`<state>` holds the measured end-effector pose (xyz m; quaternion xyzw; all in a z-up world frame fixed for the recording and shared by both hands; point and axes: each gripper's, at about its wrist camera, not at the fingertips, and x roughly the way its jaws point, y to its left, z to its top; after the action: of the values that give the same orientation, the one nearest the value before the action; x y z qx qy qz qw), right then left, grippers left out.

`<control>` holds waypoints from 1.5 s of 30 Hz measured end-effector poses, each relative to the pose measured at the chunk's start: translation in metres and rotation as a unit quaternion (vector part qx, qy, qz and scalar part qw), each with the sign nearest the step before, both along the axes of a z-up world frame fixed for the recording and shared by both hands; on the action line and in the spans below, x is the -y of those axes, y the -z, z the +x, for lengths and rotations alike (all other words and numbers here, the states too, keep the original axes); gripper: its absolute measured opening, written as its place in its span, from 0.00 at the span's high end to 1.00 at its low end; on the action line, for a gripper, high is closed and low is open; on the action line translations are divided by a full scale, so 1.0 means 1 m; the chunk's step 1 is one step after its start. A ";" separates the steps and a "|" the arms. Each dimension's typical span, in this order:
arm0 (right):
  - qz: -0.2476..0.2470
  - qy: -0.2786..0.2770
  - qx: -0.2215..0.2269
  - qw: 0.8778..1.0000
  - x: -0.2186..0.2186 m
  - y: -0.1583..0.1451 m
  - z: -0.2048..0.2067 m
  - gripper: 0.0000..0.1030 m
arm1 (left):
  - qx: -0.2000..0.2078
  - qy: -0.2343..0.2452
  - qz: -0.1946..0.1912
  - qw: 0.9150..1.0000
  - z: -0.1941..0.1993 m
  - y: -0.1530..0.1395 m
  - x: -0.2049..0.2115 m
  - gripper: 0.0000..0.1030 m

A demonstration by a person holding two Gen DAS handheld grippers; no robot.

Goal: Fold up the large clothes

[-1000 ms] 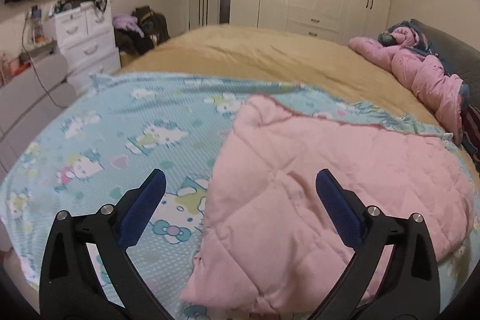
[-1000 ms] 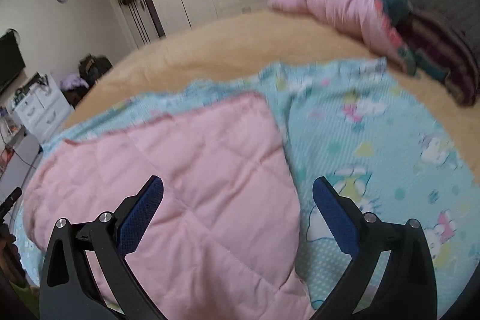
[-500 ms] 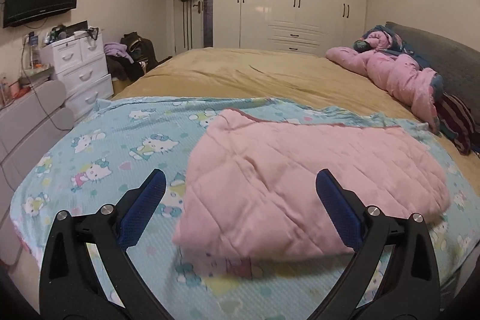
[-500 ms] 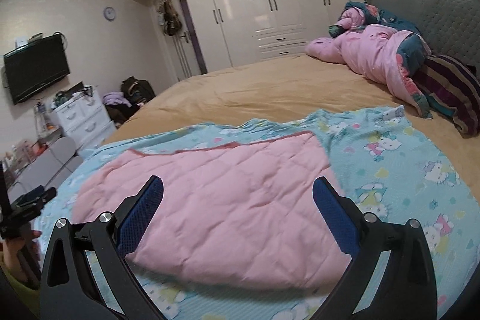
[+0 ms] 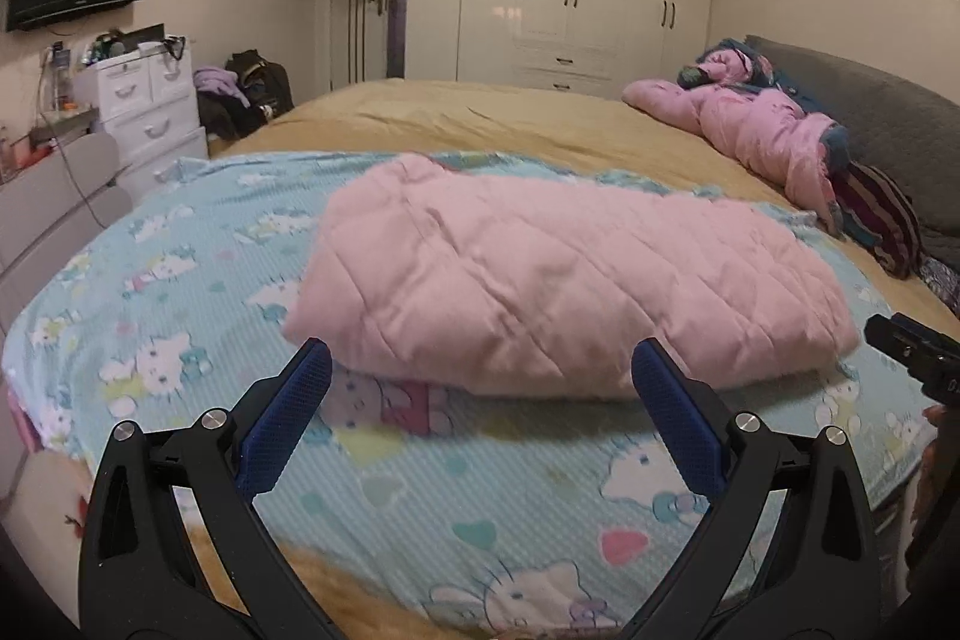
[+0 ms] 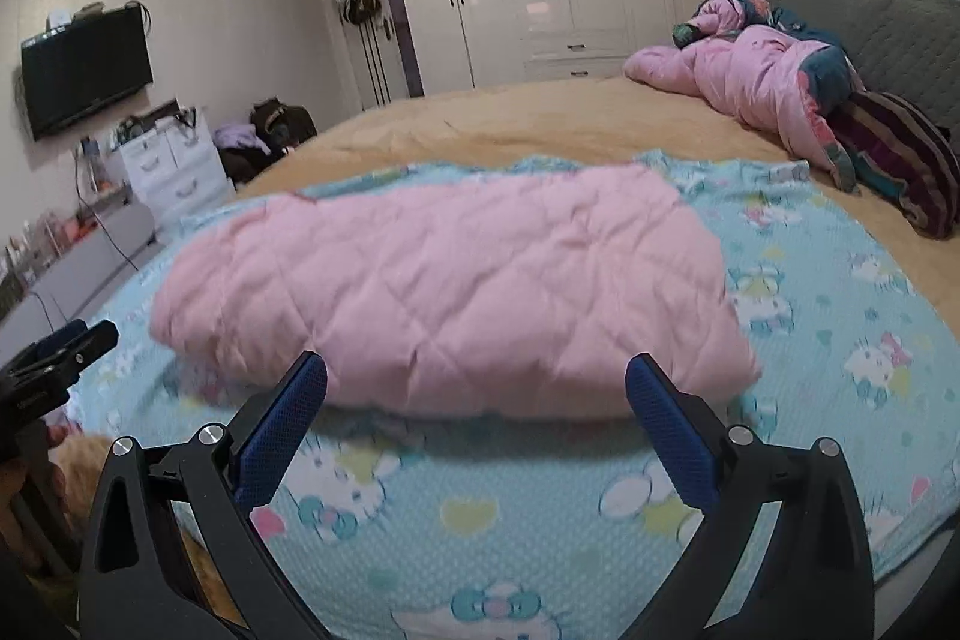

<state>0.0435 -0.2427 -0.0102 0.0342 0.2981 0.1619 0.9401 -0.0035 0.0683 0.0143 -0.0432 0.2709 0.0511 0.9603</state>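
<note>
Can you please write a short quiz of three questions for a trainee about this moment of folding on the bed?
1. True or false: the left gripper is shut on the pink quilted folded blanket.
2. Choose one. The pink blanket lies on: A) the bare tan bedcover; B) the light blue cartoon-cat sheet; C) the grey headboard.
3. Fill in: the right gripper is ____ and holds nothing.

Key: 1 false, its fingers stand wide apart before the blanket; 2 B; 3 open.
</note>
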 end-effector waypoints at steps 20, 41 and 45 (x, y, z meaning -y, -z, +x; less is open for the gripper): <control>-0.003 -0.025 0.037 0.999 -0.018 -0.004 -0.022 0.04 | 0.011 0.003 -0.004 1.000 -0.008 -0.007 0.010 0.09; -0.008 -0.029 0.029 0.999 -0.022 -0.004 -0.021 0.04 | 0.010 0.001 -0.002 1.000 -0.010 -0.006 0.011 0.09; -0.009 -0.030 0.031 0.999 -0.023 -0.003 -0.021 0.04 | 0.009 0.001 0.000 1.000 -0.009 -0.006 0.011 0.09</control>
<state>0.0223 -0.2198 -0.0070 0.0113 0.2715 0.1885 0.9437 -0.0125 0.0574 0.0204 -0.0433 0.2627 0.0500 0.9626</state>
